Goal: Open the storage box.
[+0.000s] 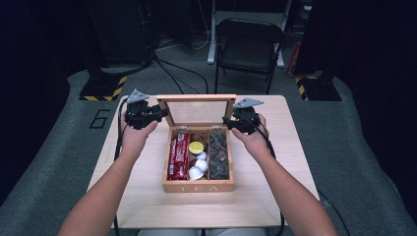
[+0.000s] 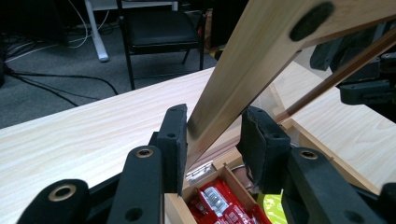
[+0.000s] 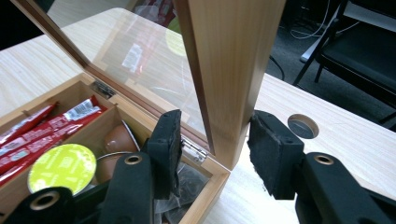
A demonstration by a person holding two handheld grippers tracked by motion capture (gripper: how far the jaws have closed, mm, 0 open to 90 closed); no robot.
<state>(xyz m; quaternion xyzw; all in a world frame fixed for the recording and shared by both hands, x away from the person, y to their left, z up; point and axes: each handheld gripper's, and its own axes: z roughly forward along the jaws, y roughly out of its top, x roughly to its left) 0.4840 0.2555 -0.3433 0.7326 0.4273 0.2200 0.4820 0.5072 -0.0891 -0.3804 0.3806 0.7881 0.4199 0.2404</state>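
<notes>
Pale table (image 1: 290,162) bears box (image 1: 198,187) lettered "TEA"; both grippers (image 2: 212,135) (image 3: 214,140) straddle its lid (image 1: 199,98), jaws slightly apart.

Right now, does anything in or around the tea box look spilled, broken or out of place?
Nothing stands out. The tea box sits square on the table, its glass lid raised, with a gripper at each side edge. Red packets, capsules and dark sachets lie inside their own compartments, nothing spilled.

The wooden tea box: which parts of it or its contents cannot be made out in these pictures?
- Dark packets in the right compartment: too small and dark in the high view to identify.
- Brown capsules: partly hidden by the right gripper jaw.
- Lid top: cut off by the left gripper view's upper edge.
</notes>
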